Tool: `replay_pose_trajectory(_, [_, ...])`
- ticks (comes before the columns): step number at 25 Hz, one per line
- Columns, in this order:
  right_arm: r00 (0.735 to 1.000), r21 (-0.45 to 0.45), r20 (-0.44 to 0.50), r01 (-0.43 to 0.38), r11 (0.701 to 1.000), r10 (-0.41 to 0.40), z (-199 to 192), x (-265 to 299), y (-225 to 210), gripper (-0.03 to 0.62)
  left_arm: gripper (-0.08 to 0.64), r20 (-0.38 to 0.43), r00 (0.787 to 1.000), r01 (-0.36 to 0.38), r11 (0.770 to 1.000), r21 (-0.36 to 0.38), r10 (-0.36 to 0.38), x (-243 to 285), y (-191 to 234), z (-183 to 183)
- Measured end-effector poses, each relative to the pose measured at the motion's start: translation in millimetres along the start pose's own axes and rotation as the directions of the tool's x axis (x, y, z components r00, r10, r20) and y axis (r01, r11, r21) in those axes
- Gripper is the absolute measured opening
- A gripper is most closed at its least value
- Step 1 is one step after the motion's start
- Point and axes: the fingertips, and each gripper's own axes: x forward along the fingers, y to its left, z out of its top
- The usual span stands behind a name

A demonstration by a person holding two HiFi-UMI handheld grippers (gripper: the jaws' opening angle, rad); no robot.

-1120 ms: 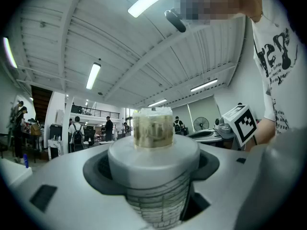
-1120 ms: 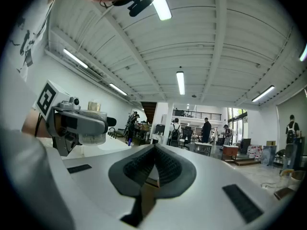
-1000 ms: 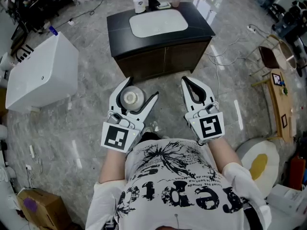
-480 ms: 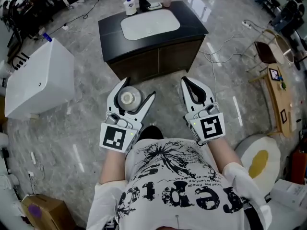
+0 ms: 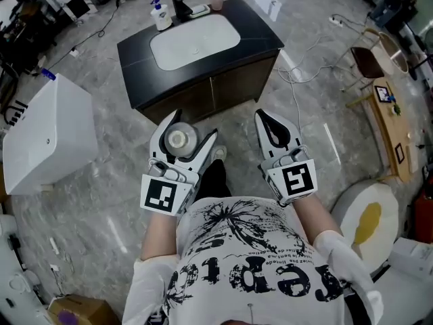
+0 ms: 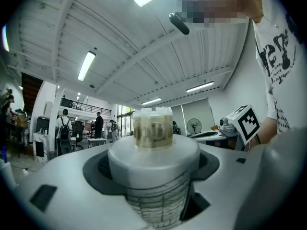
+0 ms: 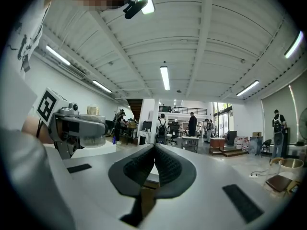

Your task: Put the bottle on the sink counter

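Grey marbled floor point(image 5: 101, 202), glossy, runs under everything in the head view. Both gripper views tilt up toward a white ribbed ceiling over an open hall.

Item 1. Person, lower centre of the frame: white printed shirt point(image 5: 250, 263), one gripper held out in each hand in front of the body.

Item 2. Left gripper point(image 5: 194, 128), centre-left. Jaws parted to about the width of the bottle point(image 5: 180, 140) and pressed against its sides. The left gripper view shows the bottle upright between the dark pads: ribbed clear body, broad white collar, pale cap uppermost. The grip looks secure.

Item 3. Right gripper point(image 5: 265, 116), centre-right, beside the left one and not touching it. Jaws fully together, ridged pads meeting along one seam, nothing between them.

Item 4. Sink counter point(image 5: 135, 56), upper centre: black top on a dark cabinet, with a white basin point(image 5: 195, 40) sunk into it. Along its far edge stand a pump dispenser point(image 5: 161, 15), a dark faucet point(image 5: 180, 5) and a small cup point(image 5: 216, 2). The counter is well apart from the bottle.

Item 5. White box-like unit point(image 5: 47, 141), left edge; wooden table point(image 5: 389, 120), right edge. Neither belongs to the task.

Step in hand, by judgement: the carry. The bottle is held but not yet delivered. The next move calls for closing the gap to the counter, then lowering the bottle upright onto bare black top, clear of the basin rim, before the left jaws part.
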Motion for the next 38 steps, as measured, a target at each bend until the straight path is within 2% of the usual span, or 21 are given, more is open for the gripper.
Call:
replay_pose_trajectory(2, [1.000,0.000,-0.009,0.021,1.000,-0.021,-3.4,30.7,-18.2,0.015,0.348,0.018,1.000,0.017,1.000,-0.018,-0.017,30.3,23.4,-1.6])
replay_pose_trajectory(9, [0.996,-0.008,-0.031,0.085,0.996,-0.085,-6.3,155.6,-88.0,0.015,0.347,0.029,0.993,0.115,0.993,-0.015,-0.115,143.9,113.2,-10.9])
replay_pose_trajectory(12, [0.994,-0.016,-0.037,0.105,0.994,-0.106,-7.5,213.1,-115.7,0.015,0.347,-0.002,0.992,0.130,0.991,-0.023,-0.130,192.1,159.2,-21.6])
replay_pose_trajectory(14, [0.992,-0.018,-0.041,0.119,0.993,-0.120,-9.5,247.8,-134.2,0.015,0.348,0.041,0.990,0.138,0.989,-0.051,-0.136,224.9,185.1,-16.9])
replay_pose_trajectory(16, [0.990,-0.016,-0.046,0.135,0.991,-0.136,-12.5,277.5,-151.4,0.015,0.348,0.085,0.985,0.155,0.986,-0.066,-0.149,253.8,206.8,-12.6])
replay_pose_trajectory(22, [0.984,-0.004,-0.075,0.162,0.987,-0.162,-27.5,333.1,-192.8,0.015,0.348,0.095,0.972,0.217,0.976,-0.025,-0.214,312.6,244.2,-25.7])
replay_pose_trajectory(25, [0.984,-0.003,-0.089,0.153,0.988,-0.152,-37.6,355.0,-212.8,0.015,0.348,0.056,0.978,0.203,0.978,-0.054,-0.200,342.5,256.3,-37.0])
replay_pose_trajectory(30, [0.987,0.013,-0.095,0.128,0.992,-0.126,-60.0,393.0,-262.1,0.015,0.348,0.041,0.986,0.164,0.983,-0.078,-0.161,406.7,269.4,-55.7])
replay_pose_trajectory(34, [0.995,-0.014,-0.086,0.053,0.998,-0.054,-76.9,433.1,-320.0,0.015,0.348,0.032,0.994,0.108,0.991,-0.073,-0.106,471.3,275.7,-73.5])
replay_pose_trajectory(38, [0.997,-0.049,-0.078,-0.020,0.999,0.017,-69.0,466.9,-384.2,0.015,0.348,0.024,0.999,0.032,0.997,-0.066,-0.030,534.2,277.3,-71.0])
